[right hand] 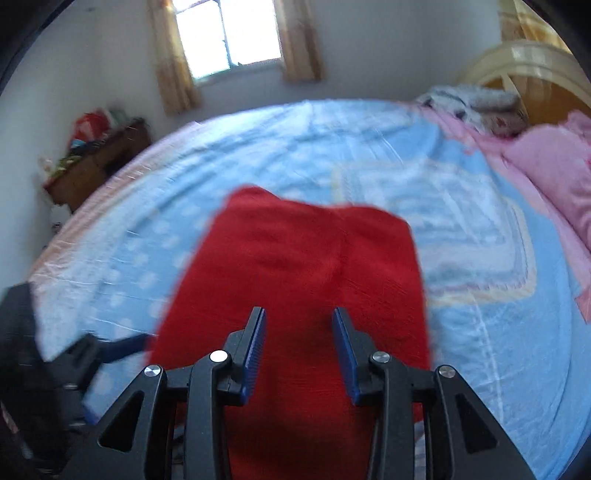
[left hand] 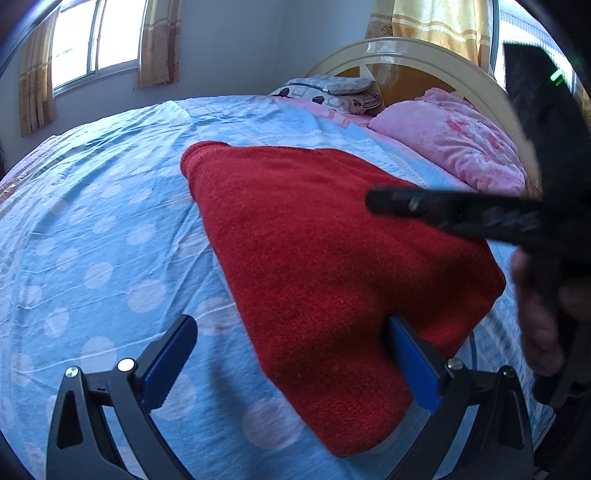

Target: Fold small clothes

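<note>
One red knit garment (left hand: pixel 317 258) lies folded on one bed (left hand: pixel 92 221).

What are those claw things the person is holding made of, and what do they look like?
Each is a black frame with triangular cutouts and silver bolt heads. The left gripper and right gripper both end in two flat fingers faced with ribbed blue pads. No cables or sleeves show.

A plain red knitted garment (left hand: pixel 325 266) lies on the light-blue bed sheet (left hand: pixel 110 229), which is dotted with pale white circles; beside the garment, a pink flowered pillow (left hand: pixel 454 144) and yellow-patterned curtains (left hand: pixel 436 22).
</note>
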`<action>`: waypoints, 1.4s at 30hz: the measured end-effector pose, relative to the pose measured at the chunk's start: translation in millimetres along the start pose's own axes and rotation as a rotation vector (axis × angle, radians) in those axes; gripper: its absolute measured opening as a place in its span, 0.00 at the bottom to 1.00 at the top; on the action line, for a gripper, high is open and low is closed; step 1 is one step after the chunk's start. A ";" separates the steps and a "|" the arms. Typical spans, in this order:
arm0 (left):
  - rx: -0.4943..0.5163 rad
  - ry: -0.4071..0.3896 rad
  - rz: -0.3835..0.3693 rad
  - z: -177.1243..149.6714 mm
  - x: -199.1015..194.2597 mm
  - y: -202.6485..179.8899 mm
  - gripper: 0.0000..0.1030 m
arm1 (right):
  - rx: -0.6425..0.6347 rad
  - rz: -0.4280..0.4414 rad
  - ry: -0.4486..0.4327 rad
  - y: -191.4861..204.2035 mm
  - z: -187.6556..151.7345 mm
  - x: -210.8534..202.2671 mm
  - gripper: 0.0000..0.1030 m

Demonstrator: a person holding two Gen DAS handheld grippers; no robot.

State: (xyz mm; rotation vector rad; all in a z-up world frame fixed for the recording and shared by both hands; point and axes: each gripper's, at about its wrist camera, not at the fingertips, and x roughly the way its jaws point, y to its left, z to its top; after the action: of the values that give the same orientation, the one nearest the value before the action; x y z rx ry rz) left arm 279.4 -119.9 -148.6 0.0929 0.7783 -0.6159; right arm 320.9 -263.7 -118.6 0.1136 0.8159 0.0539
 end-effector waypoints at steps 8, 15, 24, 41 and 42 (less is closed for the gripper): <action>0.021 -0.001 -0.007 3.8 -1.3 -4.4 1.00 | 0.029 0.057 -0.020 -18.5 -10.3 -1.3 0.35; -0.036 -0.012 -0.045 15.6 2.3 3.3 1.00 | 0.016 0.075 -0.063 -24.7 -21.8 -7.3 0.35; -0.034 0.044 -0.051 11.0 15.8 -3.3 1.00 | 0.188 0.078 -0.118 -67.4 17.2 -17.5 0.36; -0.167 0.020 -0.129 7.3 12.8 17.9 1.00 | 0.283 0.267 0.000 -112.7 13.5 25.9 0.55; -0.151 0.028 -0.118 7.6 14.3 14.2 1.00 | 0.289 0.282 0.001 -113.8 14.5 28.1 0.56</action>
State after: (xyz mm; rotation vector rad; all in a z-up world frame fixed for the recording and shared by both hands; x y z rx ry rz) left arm 299.9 -117.5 -154.9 -0.0835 0.8589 -0.6663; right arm 351.2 -375.2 -143.0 0.5015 0.8006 0.2017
